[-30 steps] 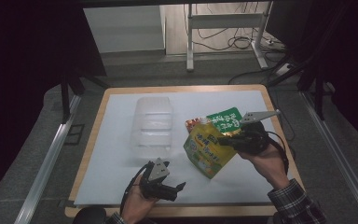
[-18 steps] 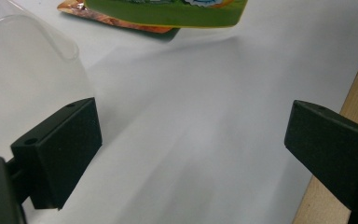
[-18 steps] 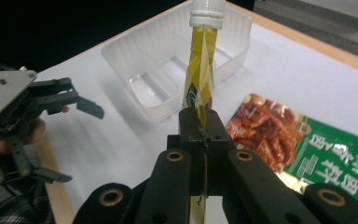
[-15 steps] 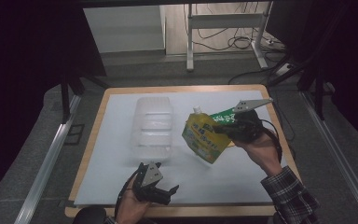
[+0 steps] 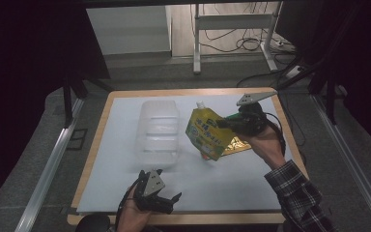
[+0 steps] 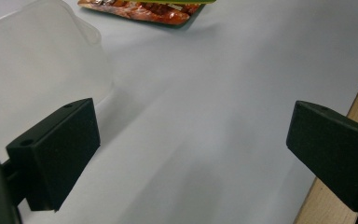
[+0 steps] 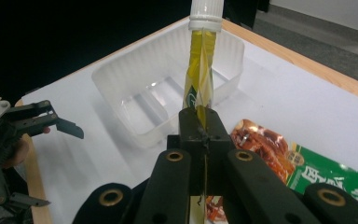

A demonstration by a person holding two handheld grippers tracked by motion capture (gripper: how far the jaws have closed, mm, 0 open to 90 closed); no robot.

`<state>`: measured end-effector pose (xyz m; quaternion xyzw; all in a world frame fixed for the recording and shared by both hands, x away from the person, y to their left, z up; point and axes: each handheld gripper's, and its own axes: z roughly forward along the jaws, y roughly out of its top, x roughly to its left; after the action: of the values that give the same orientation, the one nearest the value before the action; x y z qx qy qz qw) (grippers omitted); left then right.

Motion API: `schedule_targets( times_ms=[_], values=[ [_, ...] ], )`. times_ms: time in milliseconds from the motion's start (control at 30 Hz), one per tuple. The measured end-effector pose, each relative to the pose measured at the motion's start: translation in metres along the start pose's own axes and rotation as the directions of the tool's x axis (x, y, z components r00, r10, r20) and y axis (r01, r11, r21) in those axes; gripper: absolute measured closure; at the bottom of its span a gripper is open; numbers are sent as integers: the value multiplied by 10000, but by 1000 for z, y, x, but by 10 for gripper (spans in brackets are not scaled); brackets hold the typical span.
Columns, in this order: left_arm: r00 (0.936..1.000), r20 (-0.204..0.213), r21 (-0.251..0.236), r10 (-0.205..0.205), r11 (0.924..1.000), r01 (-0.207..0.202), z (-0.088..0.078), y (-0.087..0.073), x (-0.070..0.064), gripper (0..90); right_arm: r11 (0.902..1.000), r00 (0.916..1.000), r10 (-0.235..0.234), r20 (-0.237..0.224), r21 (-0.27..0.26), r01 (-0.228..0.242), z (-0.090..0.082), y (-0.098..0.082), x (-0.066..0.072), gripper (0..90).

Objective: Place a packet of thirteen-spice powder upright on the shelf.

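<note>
A yellow pouch (image 5: 206,133) with a white cap (image 7: 205,15) hangs in the air above the white table (image 5: 232,188), pinched by its edge between the clenched jaws of the right gripper (image 5: 228,124); it sits tilted, cap uppermost, just to the right of a clear plastic tray (image 5: 157,131) that stands open on the table. In the right gripper view the pouch (image 7: 198,70) rises edge-on from the closed jaws, with the tray (image 7: 121,79) behind it. Beneath the raised pouch a flat green packet (image 7: 307,172) printed with a picture of food lies on the table. At the near edge of the table, well apart from the pouch, the left gripper (image 5: 166,200) rests low in the person's hand, its jaws having just been opening and now spread wide with nothing between them but bare table.
</note>
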<state>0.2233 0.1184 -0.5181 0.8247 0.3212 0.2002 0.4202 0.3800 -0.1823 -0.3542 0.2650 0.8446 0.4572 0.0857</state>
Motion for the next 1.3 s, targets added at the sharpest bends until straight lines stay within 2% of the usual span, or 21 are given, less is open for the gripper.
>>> schedule_targets(
  times_ms=[433,1067,1300],
  values=[
    [9995,-175,-216,-271,9994,267,-8,-3,4,20,9997,9999,-105,-75,-211,103,14,24,-10,889],
    [9987,-381,-105,-325,9994,321,-11,-5,6,19,9987,9990,-391,-201,-337,384,35,53,-21,889],
    [9989,-419,-70,-231,9997,228,-11,-4,5,20,9983,9987,-466,-222,-366,457,44,63,-25,888]
  ],
)
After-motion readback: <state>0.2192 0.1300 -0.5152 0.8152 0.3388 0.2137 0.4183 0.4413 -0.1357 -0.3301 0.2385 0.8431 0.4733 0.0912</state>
